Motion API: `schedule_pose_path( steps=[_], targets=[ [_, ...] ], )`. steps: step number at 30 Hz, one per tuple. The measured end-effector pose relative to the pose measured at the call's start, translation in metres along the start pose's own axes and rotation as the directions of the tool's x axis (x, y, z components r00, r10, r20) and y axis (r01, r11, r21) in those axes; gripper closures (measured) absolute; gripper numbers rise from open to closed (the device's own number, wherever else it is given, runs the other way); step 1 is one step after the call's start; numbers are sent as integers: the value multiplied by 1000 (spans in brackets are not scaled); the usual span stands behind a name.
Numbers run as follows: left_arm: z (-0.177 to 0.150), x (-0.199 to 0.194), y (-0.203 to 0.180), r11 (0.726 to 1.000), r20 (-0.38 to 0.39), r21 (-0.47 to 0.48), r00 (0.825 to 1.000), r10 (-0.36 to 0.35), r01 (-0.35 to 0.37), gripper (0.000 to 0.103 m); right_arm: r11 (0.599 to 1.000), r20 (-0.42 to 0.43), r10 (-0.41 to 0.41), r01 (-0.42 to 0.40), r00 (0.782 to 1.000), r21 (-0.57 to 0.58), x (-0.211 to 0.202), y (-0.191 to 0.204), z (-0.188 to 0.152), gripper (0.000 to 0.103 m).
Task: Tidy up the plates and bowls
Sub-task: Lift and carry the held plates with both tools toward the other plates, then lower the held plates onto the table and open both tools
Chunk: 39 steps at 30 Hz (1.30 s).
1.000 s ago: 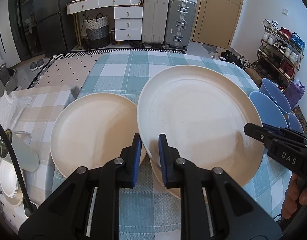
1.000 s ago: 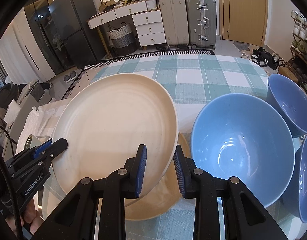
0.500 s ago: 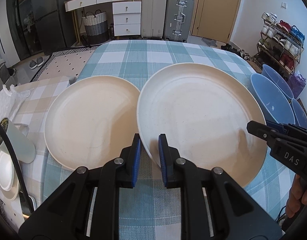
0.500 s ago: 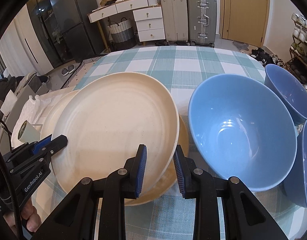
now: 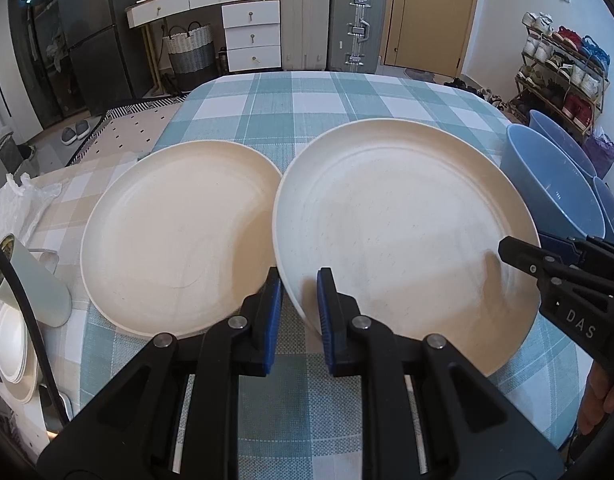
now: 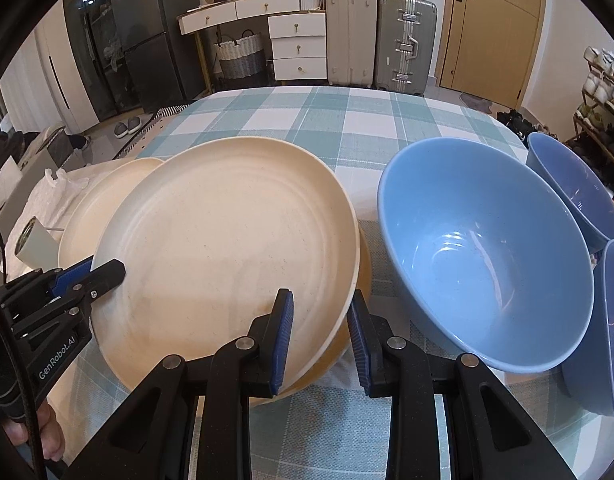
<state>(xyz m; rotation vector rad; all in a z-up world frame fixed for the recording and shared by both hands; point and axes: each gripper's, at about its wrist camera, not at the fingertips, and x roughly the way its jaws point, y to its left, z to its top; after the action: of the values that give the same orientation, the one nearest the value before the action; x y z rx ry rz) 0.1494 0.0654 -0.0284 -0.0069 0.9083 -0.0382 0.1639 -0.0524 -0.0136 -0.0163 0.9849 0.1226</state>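
A large cream plate (image 5: pixel 403 232) is held from both sides, just above the checked tablecloth. My left gripper (image 5: pixel 299 300) is shut on its left rim. My right gripper (image 6: pixel 321 320) is shut on its right rim and shows at the right edge of the left wrist view (image 5: pixel 519 252). In the right wrist view the same held plate (image 6: pixel 227 248) sits slightly tilted, close over a second cream plate whose rim (image 6: pixel 365 264) peeks out on the right. A third cream plate (image 5: pixel 179 240) lies flat to the left. A big blue bowl (image 6: pixel 487 264) stands right of the plates.
Two more blue bowls (image 6: pixel 575 192) crowd the table's right edge. A pale cup (image 5: pixel 27 280) lies on its side at the left, with small white dishes (image 5: pixel 11 348) below it and crumpled plastic (image 5: pixel 23 200) behind. Bare tablecloth (image 5: pixel 327 112) stretches toward the far edge.
Both grippers have come down with the held plate. It now sits lower, nearly level, and closer over the plate beneath. Neither grip has changed.
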Motion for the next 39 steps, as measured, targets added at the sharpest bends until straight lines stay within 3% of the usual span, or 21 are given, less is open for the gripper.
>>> schedule_pose_path(
  steps=[39],
  targets=[
    [-9,31,-21,993,20,84,997,77,-78,85,973,17,-186,186,982,-137,24,13,-16,73]
  ],
)
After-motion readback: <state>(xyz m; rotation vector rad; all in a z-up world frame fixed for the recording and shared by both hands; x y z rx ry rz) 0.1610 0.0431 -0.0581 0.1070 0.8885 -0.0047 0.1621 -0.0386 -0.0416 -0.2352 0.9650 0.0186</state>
